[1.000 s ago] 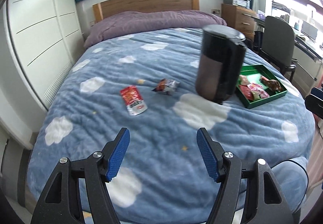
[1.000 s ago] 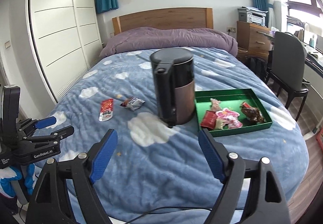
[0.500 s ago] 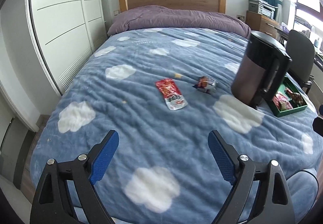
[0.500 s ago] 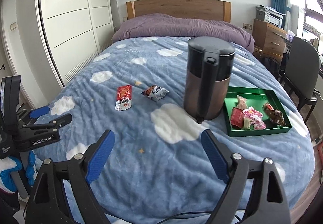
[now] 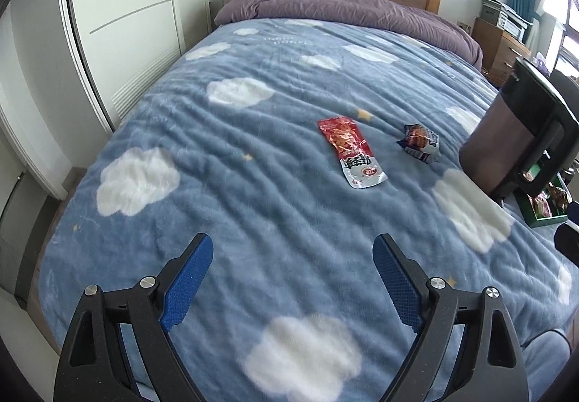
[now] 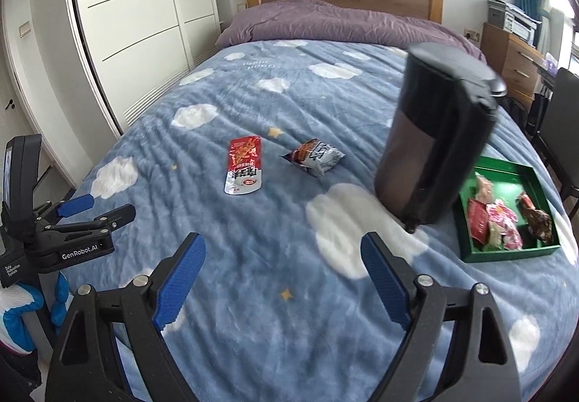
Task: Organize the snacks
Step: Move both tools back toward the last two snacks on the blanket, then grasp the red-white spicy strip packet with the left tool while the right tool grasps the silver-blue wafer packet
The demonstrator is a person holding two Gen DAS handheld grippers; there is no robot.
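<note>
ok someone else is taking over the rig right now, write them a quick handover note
Left gripper: open, empty, jaws just widened, over the near end of the bed.
Right gripper: open, empty.
Red snack packet and crumpled dark packet lie loose on the blue cloud blanket, apart from each other.
Green tray sits on the far side of the black kettle and already holds several snacks.
Done: some snacks in the tray.
Left: the two loose packets, probably into the tray; the kettle stands between.
</note>
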